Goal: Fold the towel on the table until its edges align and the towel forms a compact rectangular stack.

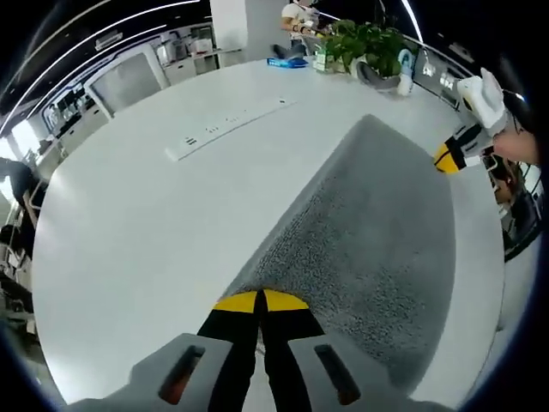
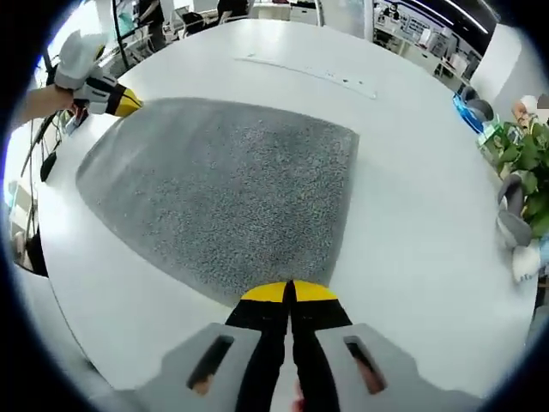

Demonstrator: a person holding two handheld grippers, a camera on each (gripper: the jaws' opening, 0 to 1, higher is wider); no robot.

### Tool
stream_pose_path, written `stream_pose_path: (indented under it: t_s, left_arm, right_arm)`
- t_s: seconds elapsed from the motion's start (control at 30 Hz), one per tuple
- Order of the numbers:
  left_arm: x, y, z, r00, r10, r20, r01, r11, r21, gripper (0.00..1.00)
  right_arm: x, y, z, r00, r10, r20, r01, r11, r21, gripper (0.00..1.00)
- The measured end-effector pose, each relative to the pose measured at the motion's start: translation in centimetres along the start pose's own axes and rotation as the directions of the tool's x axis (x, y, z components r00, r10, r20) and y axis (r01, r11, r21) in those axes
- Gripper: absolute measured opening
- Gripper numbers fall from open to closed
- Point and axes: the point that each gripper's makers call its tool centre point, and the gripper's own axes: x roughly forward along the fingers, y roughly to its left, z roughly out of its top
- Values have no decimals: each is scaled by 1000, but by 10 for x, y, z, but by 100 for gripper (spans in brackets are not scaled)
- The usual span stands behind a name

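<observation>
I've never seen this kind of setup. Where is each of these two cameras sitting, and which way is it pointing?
Left gripper view: rides on the left tongs, looking along their closed jaws at a corner of the grey towel; the right tongs and a hand show at far right.
Right gripper view: rides on the right tongs, closed at another towel corner; the left tongs show at upper left.
Shared: towel, white table, power strip, potted plant.

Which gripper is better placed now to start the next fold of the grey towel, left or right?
Neither clearly. The left gripper and the right gripper each sit, jaws together, at a corner of the grey towel, so both would probably lift together.
</observation>
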Motion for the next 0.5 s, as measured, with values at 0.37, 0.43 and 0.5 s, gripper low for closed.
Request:
stream_pose_path:
  t_s: [0.37,0.43,0.5]
  left_arm:
    - [-13,-12,-15,1000,4,-9,-4,1000,-25,1]
    - [-15,-15,-18,1000,12,-10,-12,1000,-27,1]
    - [-16,-17,-19,1000,18,-10,-18,999,-27,1]
  right_arm:
    - [3,-5,5,1000,-1,-6,0,998,-57,0]
    - [3,-7,5,1000,8,2,-8,999,-37,0]
    - [3,-8,6,1000,17,7,-17,1000,-15,0]
